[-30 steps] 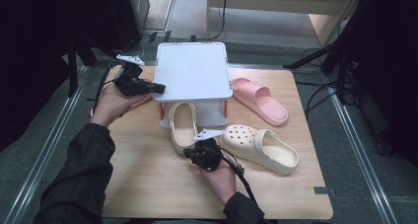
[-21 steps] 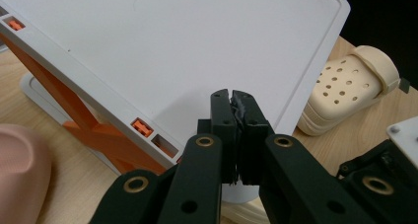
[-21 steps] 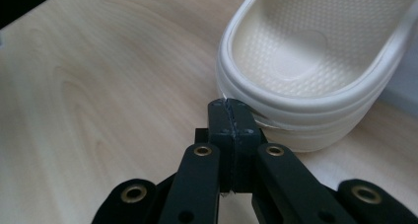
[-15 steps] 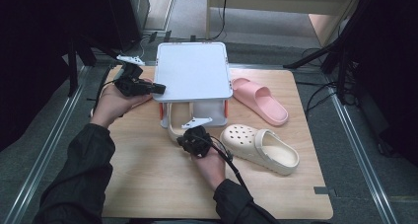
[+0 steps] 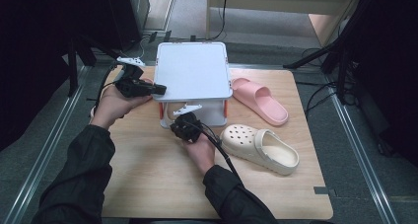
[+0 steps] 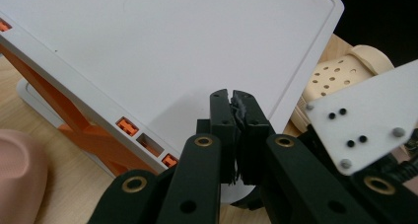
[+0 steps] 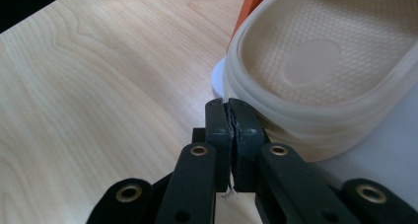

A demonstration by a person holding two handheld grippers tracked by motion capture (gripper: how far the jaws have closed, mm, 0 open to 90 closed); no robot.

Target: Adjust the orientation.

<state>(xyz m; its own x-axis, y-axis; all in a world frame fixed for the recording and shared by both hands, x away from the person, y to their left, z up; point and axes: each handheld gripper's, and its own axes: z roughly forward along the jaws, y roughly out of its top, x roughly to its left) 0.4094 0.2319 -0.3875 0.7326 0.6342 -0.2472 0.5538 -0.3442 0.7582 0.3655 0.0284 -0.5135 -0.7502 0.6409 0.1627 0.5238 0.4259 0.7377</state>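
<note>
Left gripper, jaws pressed together on nothing, resting at the left edge of the white shelf, tips lying on its flat top as seen in the left gripper view, held by the left hand coming in from the near left. White shelf standing at the far middle of the wooden table, on orange legs over a white base. Right gripper, jaws likewise closed and holding nothing, sitting just near of the shelf's front opening, held by the right hand. Beige slipper lying on the lower level under the shelf top, its rim touching the closed jaw tips in the right gripper view, an orange leg just beyond it. Cream perforated clog lying on the table right of the right hand, toe pointing left. Pink slipper lying farther right and farther back, just beside the shelf's right side.
</note>
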